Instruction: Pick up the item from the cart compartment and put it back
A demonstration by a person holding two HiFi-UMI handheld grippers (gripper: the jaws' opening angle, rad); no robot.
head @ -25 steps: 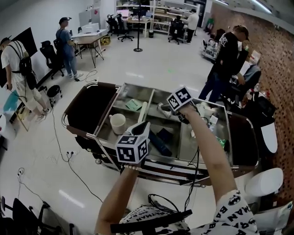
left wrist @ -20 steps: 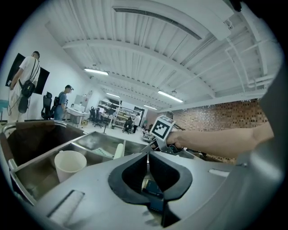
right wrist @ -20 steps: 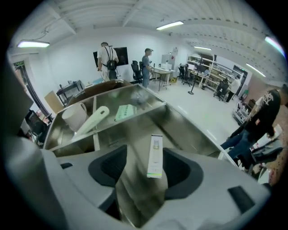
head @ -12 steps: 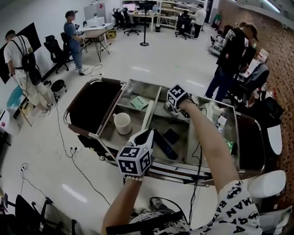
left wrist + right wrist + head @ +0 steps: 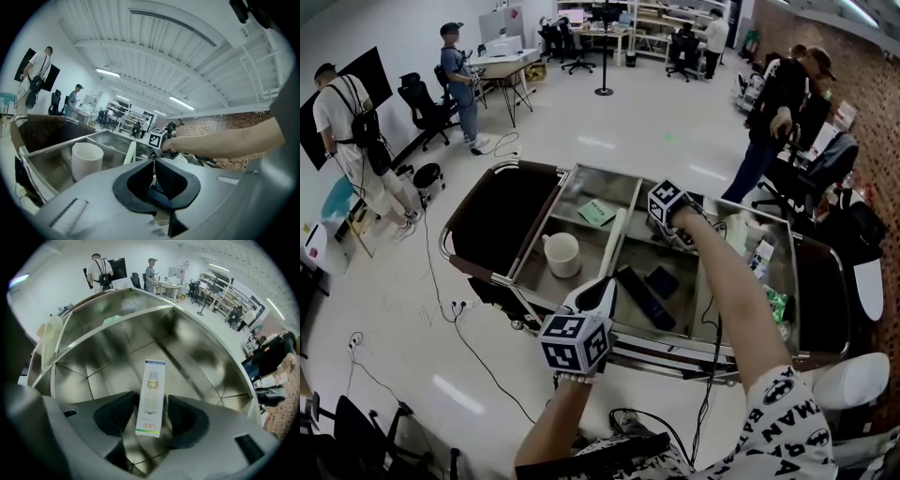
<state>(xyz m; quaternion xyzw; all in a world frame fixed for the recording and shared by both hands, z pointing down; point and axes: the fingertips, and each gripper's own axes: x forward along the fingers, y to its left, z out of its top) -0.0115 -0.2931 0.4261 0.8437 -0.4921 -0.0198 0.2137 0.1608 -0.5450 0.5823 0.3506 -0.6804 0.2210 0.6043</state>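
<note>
Right gripper [image 5: 152,414] has its claw clamped on a slim white LED bulb box [image 5: 151,390]. The box sticks straight out ahead between the two dark pads, with the "LED" end nearest the camera. It sits above the bare steel floor of a cart [image 5: 502,216] compartment, not resting on it as far as I can tell. From the head view that arm is stretched out to the far end of the middle compartment, but the box itself isn't visible there.

Left gripper [image 5: 153,171] is pinched shut on nothing, pads together with just a thin seam between them. It hangs over the near edge of the cart, well apart from the right one.

Also in the cart: a white mug [image 5: 562,253] upright in the left compartment, with a green card [image 5: 598,212] further back in it. A long black remote-looking thing [image 5: 645,298] lies in the middle compartment.
</note>
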